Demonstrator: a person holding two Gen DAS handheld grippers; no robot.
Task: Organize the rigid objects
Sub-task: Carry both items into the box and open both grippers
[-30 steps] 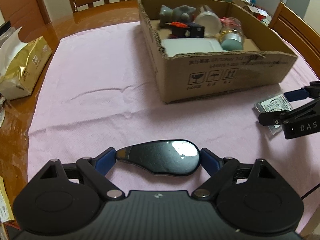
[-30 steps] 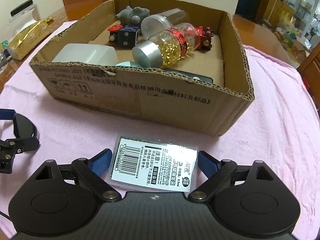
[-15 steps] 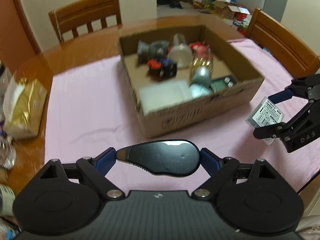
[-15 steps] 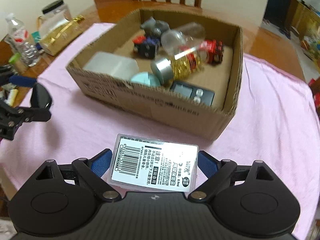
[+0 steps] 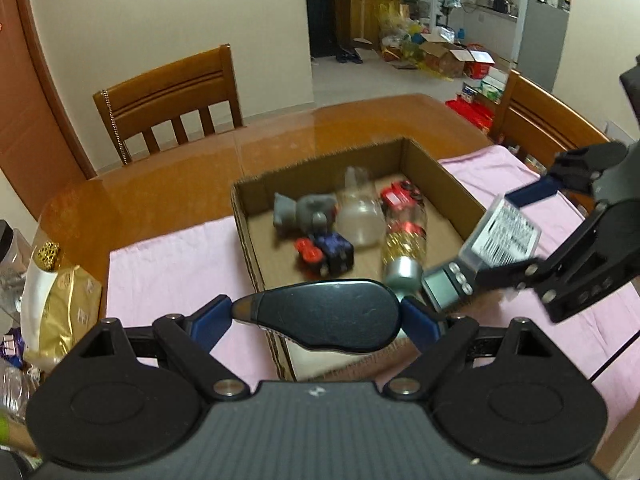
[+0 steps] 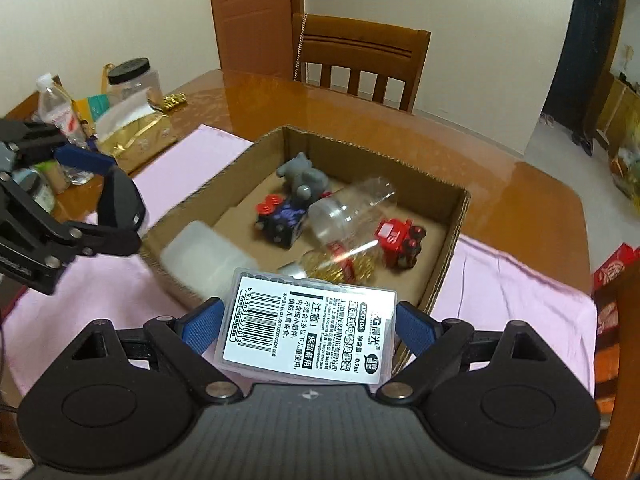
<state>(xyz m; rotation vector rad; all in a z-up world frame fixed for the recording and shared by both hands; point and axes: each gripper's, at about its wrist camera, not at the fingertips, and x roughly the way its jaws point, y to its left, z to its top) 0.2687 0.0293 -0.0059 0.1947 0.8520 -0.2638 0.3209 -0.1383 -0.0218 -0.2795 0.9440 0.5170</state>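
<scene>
The left hand-held gripper is clamped on a black teardrop-shaped case, and the right hand-held gripper on a clear labelled plastic case, both above the near rim of the cardboard box. Inside lie a white container, capsule bottle, digital scale (partly hidden), clear jar, toy vehicles and a grey figure. Beyond, a pink cloth covers the surface, with wooden chairs behind.
</scene>
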